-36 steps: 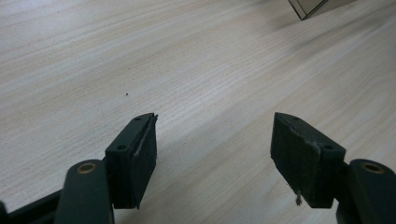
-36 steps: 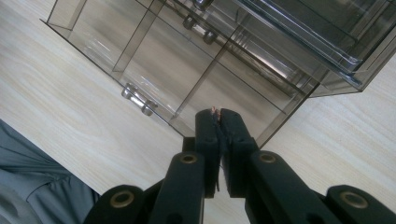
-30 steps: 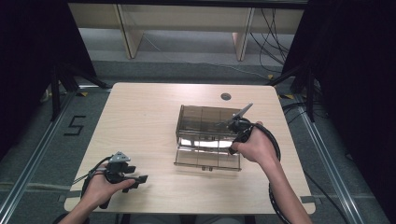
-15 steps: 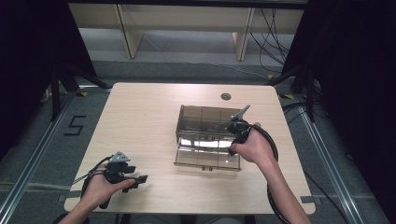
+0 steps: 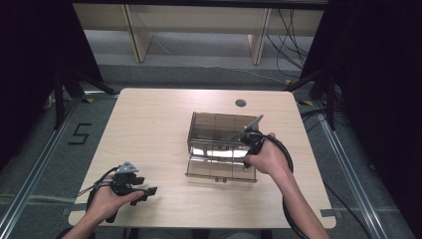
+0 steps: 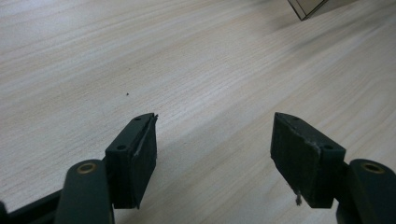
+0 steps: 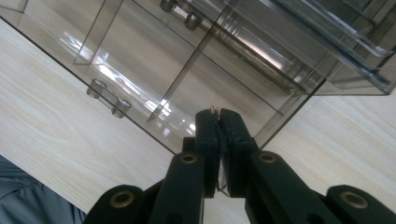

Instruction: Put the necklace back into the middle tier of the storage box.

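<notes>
- The high view is showing the whole table (image 5: 149,129), with the smoky clear plastic drawer box (image 5: 219,130) sitting right of the middle and its lower drawer (image 5: 219,169) standing pulled out toward the person.
- The right gripper (image 5: 247,149) is sitting at the drawer's right end in that view; the right gripper view is showing its jaws clenched together (image 7: 218,114) against the drawer's front wall, though whether they are pinching that thin wall is hard to tell.
- The right gripper view is also showing the drawer's partitions and small round knobs (image 7: 108,98), which are too small to make out from above.
- The left gripper (image 5: 130,183) is resting near the table's front left corner, well apart from the box; the left gripper view is showing its jaws released (image 6: 215,154), wide apart over bare wood.
- A round hole (image 5: 241,103) is lying behind the box, near the far edge.
- The right hand (image 5: 268,159) is covering the drawer's right corner from above.
</notes>
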### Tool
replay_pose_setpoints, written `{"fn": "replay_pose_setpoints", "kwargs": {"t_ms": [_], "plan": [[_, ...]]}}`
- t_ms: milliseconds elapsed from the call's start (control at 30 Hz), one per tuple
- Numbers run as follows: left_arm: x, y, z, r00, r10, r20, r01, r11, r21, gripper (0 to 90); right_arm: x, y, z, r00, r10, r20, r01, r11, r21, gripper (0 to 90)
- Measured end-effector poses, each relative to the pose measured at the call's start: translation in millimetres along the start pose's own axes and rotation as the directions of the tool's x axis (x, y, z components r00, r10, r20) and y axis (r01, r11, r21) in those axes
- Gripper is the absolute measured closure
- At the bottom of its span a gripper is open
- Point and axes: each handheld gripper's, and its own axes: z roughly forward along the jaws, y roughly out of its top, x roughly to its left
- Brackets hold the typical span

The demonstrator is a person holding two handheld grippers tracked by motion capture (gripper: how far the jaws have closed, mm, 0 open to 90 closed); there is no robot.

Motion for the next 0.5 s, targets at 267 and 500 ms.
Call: {"fn": "replay_pose_setpoints", "kwargs": {"t_ms": [267, 500], "plan": [[0.1, 0.0, -0.2, 1.0000, 0.004, -0.002, -0.004, 1.0000, -0.002, 31.2, -0.5, 2.1, 9.5, 0.9999, 0.000, 0.012, 0.000, 1.000, 0.026, 86.9], [-0.2, 0.0, -0.2, 1.0000, 0.000, -0.003, 0.000, 1.0000, -0.004, 31.2, -4.3, 2.7, 19.2, 0.9995, -0.028, 0.014, 0.027, 0.999, 0.028, 86.9]]}}
